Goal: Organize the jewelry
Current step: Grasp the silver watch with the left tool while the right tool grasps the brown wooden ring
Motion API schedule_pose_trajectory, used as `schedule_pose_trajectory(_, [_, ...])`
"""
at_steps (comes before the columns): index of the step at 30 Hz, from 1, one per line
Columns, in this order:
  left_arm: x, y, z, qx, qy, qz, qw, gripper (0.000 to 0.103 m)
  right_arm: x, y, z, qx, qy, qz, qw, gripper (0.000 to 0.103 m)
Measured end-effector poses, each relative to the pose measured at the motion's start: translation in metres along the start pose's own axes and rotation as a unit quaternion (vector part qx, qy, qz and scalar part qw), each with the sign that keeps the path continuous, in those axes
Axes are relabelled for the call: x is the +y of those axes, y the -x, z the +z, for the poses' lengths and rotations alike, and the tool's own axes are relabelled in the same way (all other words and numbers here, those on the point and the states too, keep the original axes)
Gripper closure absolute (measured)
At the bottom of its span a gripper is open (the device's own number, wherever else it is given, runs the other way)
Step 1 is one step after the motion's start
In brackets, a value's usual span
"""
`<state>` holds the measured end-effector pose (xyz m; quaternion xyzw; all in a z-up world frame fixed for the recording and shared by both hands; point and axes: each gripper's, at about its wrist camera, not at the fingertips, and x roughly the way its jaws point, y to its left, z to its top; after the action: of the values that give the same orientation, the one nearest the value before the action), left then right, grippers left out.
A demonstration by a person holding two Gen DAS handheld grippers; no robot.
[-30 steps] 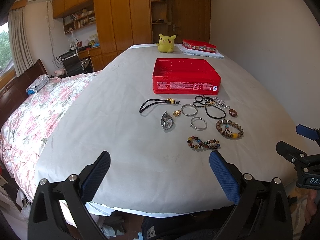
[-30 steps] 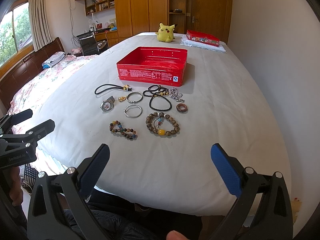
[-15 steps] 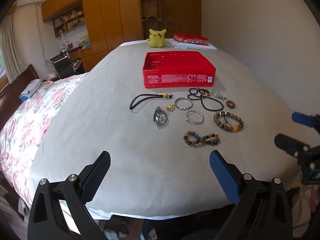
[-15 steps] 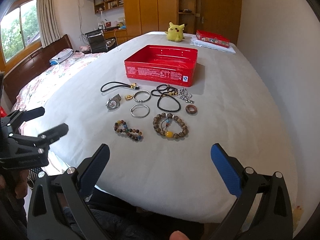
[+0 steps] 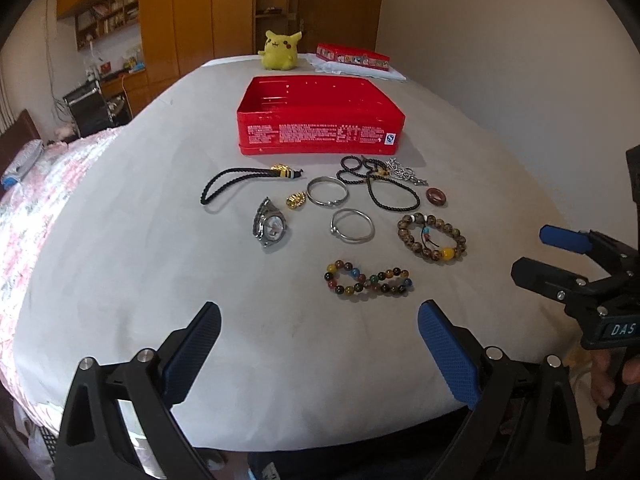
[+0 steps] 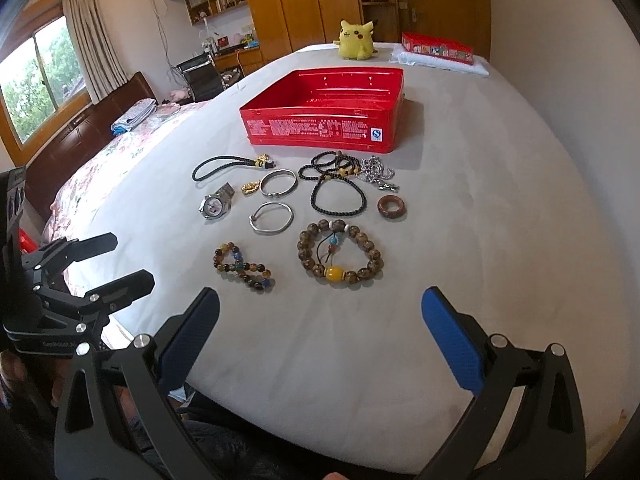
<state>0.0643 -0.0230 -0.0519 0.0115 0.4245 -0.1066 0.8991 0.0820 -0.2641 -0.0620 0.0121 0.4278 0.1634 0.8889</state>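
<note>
White bedsheet (image 6: 480, 280) under limp, light multicoloured bead bracelet (image 6: 244, 266); I'd pinch one strand, my left gripper (image 5: 320, 344) and right gripper (image 6: 320, 332) both wide, empty.

In front of the one open red tin (image 5: 320, 136) lies a spread of jewelry: two silver bangles (image 5: 327, 197) (image 5: 352, 231), one wristwatch (image 5: 270, 227), one small gold charm (image 5: 296, 201) and one black braided cord (image 5: 240, 184) with a gold bead. Also in front of the tin are two bead bracelets, one brown (image 5: 432, 237) and one many-coloured (image 5: 368, 278), one brown ring (image 5: 436, 196), one silver chain (image 5: 404, 171) and a tangle of black bead strings (image 5: 380, 184) whose number I cannot tell. Behind the tin sit one yellow plush toy (image 5: 280, 50) and one flat red box (image 5: 352, 56).
</note>
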Motion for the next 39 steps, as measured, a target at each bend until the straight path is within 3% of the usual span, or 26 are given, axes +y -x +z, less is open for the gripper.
schedule_pose_trajectory(7, [0.018,-0.012,0.011,0.001,0.024,0.009,0.9997,0.01,-0.006,-0.015,0.006,0.01,0.002,0.011,1.0,0.007])
schedule_pose_trajectory(11, [0.027,-0.027,0.017,0.014,0.032,0.006,0.9994,0.021,-0.011,-0.023,0.012,0.019,-0.001,0.014,1.0,0.029])
schedule_pose_trajectory(14, [0.032,-0.04,0.021,0.021,0.035,0.007,0.9992,0.025,-0.015,-0.032,0.016,0.026,-0.004,0.011,1.0,0.029])
schedule_pose_trajectory(18, [0.038,-0.059,0.027,0.031,0.035,0.005,0.9989,0.041,-0.021,-0.04,0.02,0.027,-0.006,0.007,1.0,0.029])
schedule_pose_trajectory(20, [0.041,-0.07,0.03,0.037,0.035,0.008,0.9987,0.048,-0.025,-0.045,0.024,0.028,-0.008,0.003,1.0,0.033])
schedule_pose_trajectory(28, [0.049,-0.1,0.043,0.047,0.028,0.002,0.9985,0.049,-0.06,-0.088,0.044,0.035,-0.028,-0.027,0.999,0.057])
schedule_pose_trajectory(36, [0.056,-0.12,0.049,0.056,0.026,0.002,0.9981,0.049,-0.071,-0.122,0.054,0.048,-0.018,-0.049,0.997,0.062])
schedule_pose_trajectory(39, [0.055,-0.125,0.053,0.054,0.022,0.006,0.9983,0.049,-0.071,-0.127,0.059,0.045,-0.008,-0.054,0.997,0.07])
